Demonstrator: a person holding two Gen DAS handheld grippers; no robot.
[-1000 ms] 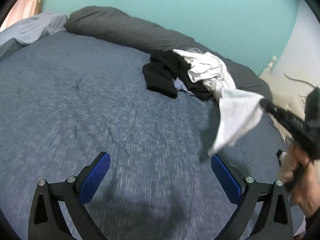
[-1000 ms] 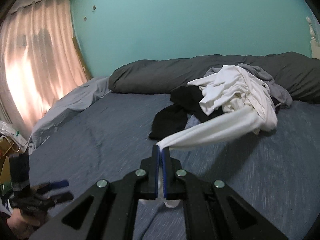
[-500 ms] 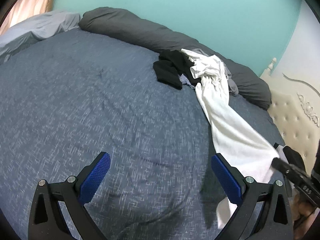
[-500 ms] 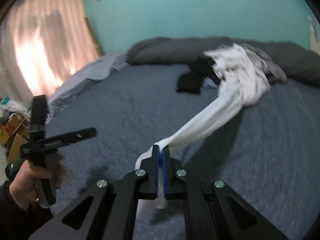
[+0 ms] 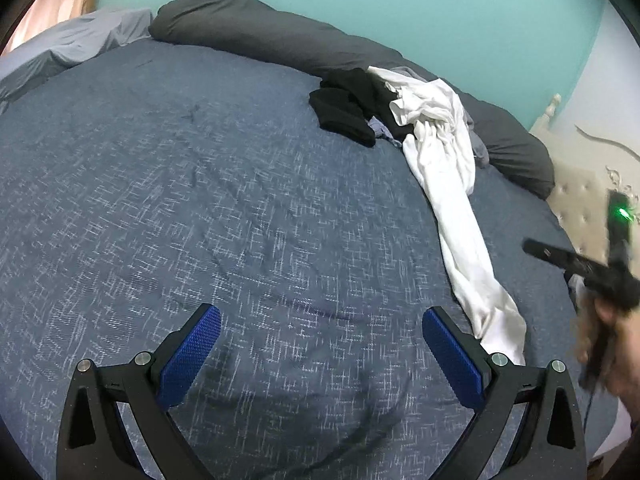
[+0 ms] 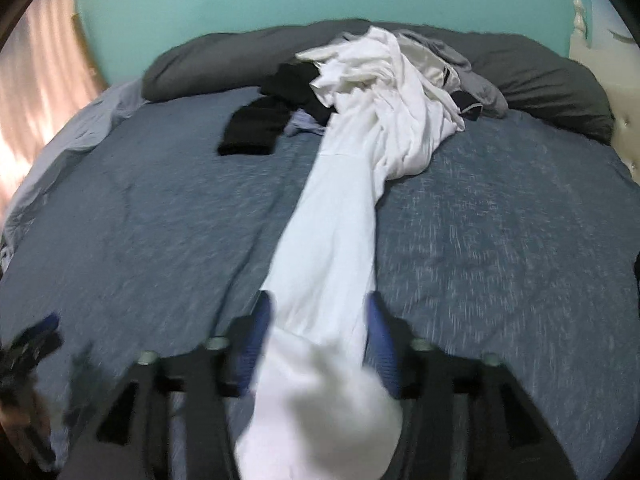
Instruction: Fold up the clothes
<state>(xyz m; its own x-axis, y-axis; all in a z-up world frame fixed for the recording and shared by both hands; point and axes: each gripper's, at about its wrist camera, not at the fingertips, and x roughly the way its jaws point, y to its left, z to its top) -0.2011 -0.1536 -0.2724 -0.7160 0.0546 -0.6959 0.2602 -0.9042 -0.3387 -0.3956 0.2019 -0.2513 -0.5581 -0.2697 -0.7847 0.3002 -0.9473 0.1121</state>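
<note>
A: Where was the white garment [image 6: 340,208]?

B: It was stretched in a long strip across the blue bed [image 5: 200,200], from the clothes pile [image 6: 360,80] at the far side, against the grey duvet roll [image 5: 260,36], to the near edge.

A: And the right tool [image 6: 318,344]?

B: Its jaws stood apart, the near end of the garment lying loose between them.

A: The left tool [image 5: 320,356]?

B: Wide open and empty above bare bedding, left of the garment's near end.
</note>
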